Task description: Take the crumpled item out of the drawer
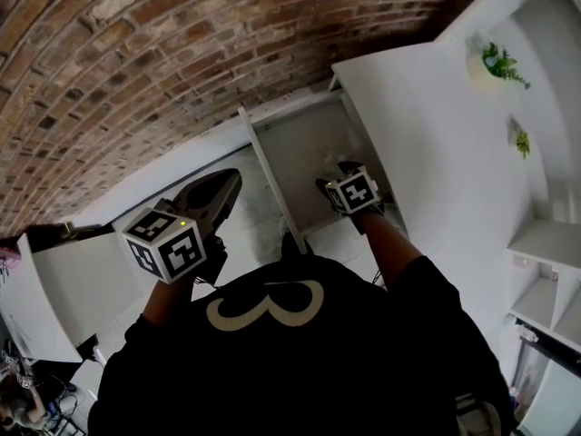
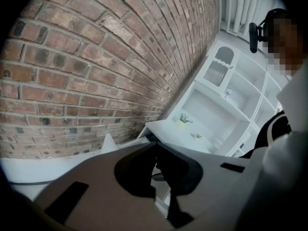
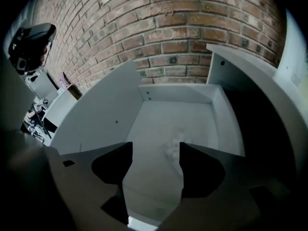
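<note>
- The right claw (image 3: 155, 148) is spread wide, with a clear gap between its two jaws and nothing gripped.
- It hangs over the open white drawer (image 3: 103, 114) and points down into it. The drawer's floor fills the gap between the jaws.
- The crumpled item (image 3: 173, 146), a pale, whitish wad, lies on the drawer floor below this claw. In the right gripper view it shows in the gap, close against the inner edge of the right-hand jaw tip and partly hidden by it. No view shows for certain whether the jaw touches it.
- Beyond the right claw are the drawer's back wall and then the brick wall (image 3: 183, 32). The drawer's tall side panel rises to the claw's left, and a white cabinet top (image 3: 250, 76) stands to its right.
- In the head view the right claw (image 1: 336, 175) sits at the near end of the drawer (image 1: 309, 143).
- The left claw (image 2: 155, 148) is pressed together, its jaw tips meeting with nothing between them.
- In the head view the left claw (image 1: 227, 184) is raised outside the drawer, to the left of the drawer's side panel and well apart from the crumpled item.
- Ahead of the left claw are brick wall and a white shelf unit (image 2: 207, 114) holding small green plants (image 2: 184, 118).
</note>
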The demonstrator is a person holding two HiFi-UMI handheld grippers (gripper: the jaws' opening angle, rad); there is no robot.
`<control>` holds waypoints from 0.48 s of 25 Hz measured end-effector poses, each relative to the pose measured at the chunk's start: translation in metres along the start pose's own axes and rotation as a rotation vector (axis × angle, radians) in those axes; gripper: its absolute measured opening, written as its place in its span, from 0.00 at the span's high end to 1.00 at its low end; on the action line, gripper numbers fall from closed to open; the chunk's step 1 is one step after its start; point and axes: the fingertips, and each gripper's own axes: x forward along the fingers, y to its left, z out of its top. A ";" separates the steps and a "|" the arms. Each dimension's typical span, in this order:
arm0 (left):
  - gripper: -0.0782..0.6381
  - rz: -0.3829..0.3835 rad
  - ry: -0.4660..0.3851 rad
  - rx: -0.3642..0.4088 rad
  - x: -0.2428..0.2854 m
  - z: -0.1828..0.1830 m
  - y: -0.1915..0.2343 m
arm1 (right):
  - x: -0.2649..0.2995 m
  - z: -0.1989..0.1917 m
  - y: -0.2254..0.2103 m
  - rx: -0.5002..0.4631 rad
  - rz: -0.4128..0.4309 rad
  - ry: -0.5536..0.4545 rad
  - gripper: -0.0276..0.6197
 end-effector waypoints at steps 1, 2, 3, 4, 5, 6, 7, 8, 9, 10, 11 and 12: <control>0.89 0.007 0.000 -0.004 0.004 0.001 0.005 | 0.007 -0.002 -0.004 0.002 -0.003 0.022 0.48; 0.89 0.013 0.000 -0.008 0.007 0.002 0.009 | 0.014 -0.004 -0.009 0.011 -0.006 0.040 0.47; 0.89 0.019 0.001 -0.011 0.011 0.003 0.013 | 0.021 -0.004 -0.013 0.023 -0.005 0.049 0.46; 0.89 0.025 0.003 -0.015 0.014 0.003 0.017 | 0.028 -0.004 -0.016 0.034 0.001 0.055 0.46; 0.89 0.031 0.007 -0.020 0.018 0.002 0.019 | 0.034 -0.004 -0.017 0.041 0.008 0.065 0.46; 0.89 0.037 0.012 -0.027 0.020 0.000 0.022 | 0.040 -0.006 -0.018 0.047 0.018 0.082 0.45; 0.89 0.043 0.017 -0.032 0.023 -0.002 0.023 | 0.044 -0.009 -0.018 0.055 0.029 0.103 0.45; 0.89 0.049 0.022 -0.036 0.025 -0.004 0.025 | 0.047 -0.011 -0.018 0.062 0.040 0.121 0.45; 0.89 0.054 0.025 -0.037 0.027 -0.005 0.026 | 0.051 -0.012 -0.019 0.068 0.051 0.133 0.45; 0.89 0.061 0.027 -0.037 0.028 -0.006 0.028 | 0.054 -0.012 -0.019 0.072 0.063 0.138 0.45; 0.89 0.068 0.028 -0.038 0.029 -0.008 0.030 | 0.057 -0.011 -0.020 0.071 0.073 0.140 0.45; 0.89 0.076 0.028 -0.040 0.029 -0.009 0.032 | 0.060 -0.011 -0.023 0.064 0.076 0.143 0.45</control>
